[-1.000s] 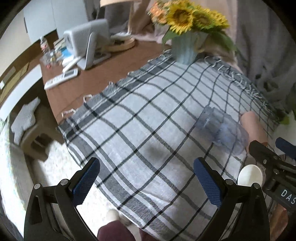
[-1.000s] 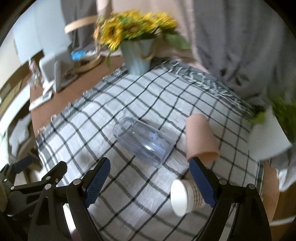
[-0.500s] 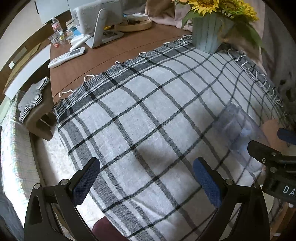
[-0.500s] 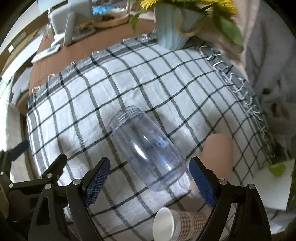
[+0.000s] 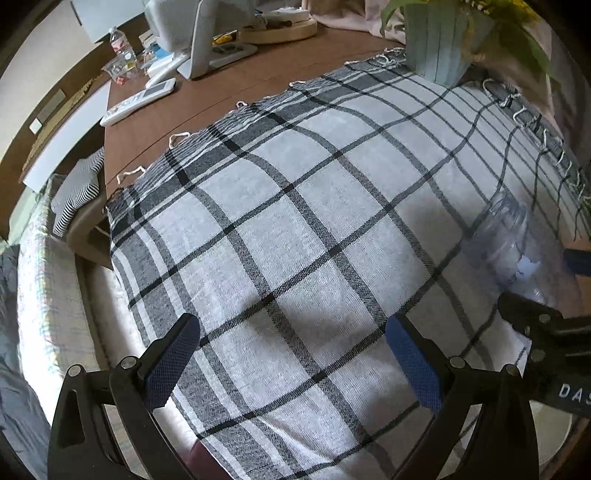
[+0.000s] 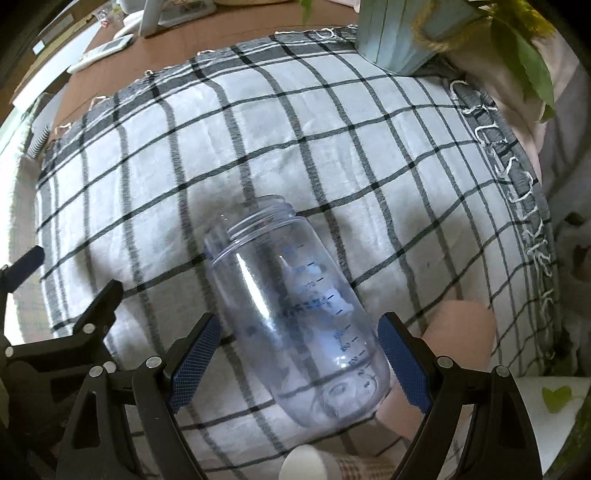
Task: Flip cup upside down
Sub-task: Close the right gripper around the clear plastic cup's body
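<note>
A clear plastic cup (image 6: 295,306) with printed measuring marks lies on its side on the checked cloth (image 6: 332,147), mouth pointing away from me. My right gripper (image 6: 295,362) is open, its two blue pads either side of the cup's base end, not touching it. The cup also shows at the right edge of the left wrist view (image 5: 517,251). My left gripper (image 5: 291,365) is open and empty over the near part of the cloth (image 5: 295,221), left of the cup.
A tan cup (image 6: 461,328) lies just right of the clear cup. A white paper cup (image 6: 306,465) lies at the near edge. A pale blue vase (image 6: 399,33) with flowers stands at the cloth's far side. A remote (image 5: 140,99) and a white device (image 5: 188,33) sit on the wooden table.
Both grippers have moved forward and down toward the table. The right gripper now straddles the clear cup's base end. The cup has not moved.
</note>
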Action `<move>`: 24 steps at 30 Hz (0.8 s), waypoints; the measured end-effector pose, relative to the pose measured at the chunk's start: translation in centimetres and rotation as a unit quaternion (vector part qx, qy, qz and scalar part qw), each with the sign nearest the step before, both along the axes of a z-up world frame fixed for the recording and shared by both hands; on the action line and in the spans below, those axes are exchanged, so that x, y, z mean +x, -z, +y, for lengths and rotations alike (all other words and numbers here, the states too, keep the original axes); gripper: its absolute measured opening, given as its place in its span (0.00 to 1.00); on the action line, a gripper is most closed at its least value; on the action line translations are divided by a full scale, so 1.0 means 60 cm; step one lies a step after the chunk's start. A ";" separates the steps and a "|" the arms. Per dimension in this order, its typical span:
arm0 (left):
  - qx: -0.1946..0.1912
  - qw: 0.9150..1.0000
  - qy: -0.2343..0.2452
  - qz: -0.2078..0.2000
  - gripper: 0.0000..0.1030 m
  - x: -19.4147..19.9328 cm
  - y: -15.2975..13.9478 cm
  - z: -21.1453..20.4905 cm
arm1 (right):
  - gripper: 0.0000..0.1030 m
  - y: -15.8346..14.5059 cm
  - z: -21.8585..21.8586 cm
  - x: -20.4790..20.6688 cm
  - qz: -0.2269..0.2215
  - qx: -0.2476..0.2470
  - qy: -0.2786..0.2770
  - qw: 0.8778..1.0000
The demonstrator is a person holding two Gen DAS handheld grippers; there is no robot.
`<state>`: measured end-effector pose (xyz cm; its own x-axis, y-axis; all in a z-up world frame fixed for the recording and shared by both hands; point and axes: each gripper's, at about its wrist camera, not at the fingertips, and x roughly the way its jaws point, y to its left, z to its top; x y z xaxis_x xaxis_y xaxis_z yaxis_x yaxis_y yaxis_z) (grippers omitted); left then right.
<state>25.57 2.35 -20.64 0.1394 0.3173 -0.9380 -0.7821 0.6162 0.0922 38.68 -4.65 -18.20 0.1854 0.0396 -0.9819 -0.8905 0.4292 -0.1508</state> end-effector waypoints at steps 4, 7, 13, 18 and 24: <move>0.015 1.000 0.012 0.016 0.99 0.012 0.004 0.000 | 0.85 0.012 0.001 0.011 0.005 0.004 0.002 1.000; 0.020 0.999 0.016 0.021 0.99 0.019 0.006 0.007 | 0.85 0.024 0.005 0.020 0.012 0.000 0.010 1.000; 0.012 1.000 0.025 0.006 1.00 0.029 0.002 0.020 | 0.82 0.042 0.007 0.037 0.027 -0.001 0.031 0.999; 0.003 0.999 0.038 -0.001 1.00 0.034 0.002 0.034 | 0.81 0.040 -0.002 0.052 0.034 0.013 0.061 0.997; 0.010 0.996 0.089 -0.003 1.00 0.044 -0.004 0.054 | 0.80 0.035 -0.020 0.087 0.047 0.033 0.119 0.991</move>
<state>28.22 5.60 -20.43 0.2005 0.3051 -0.9310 -0.6618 0.7428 0.1009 43.91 -5.88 -20.30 0.1059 0.0701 -0.9919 -0.7716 0.6350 -0.0375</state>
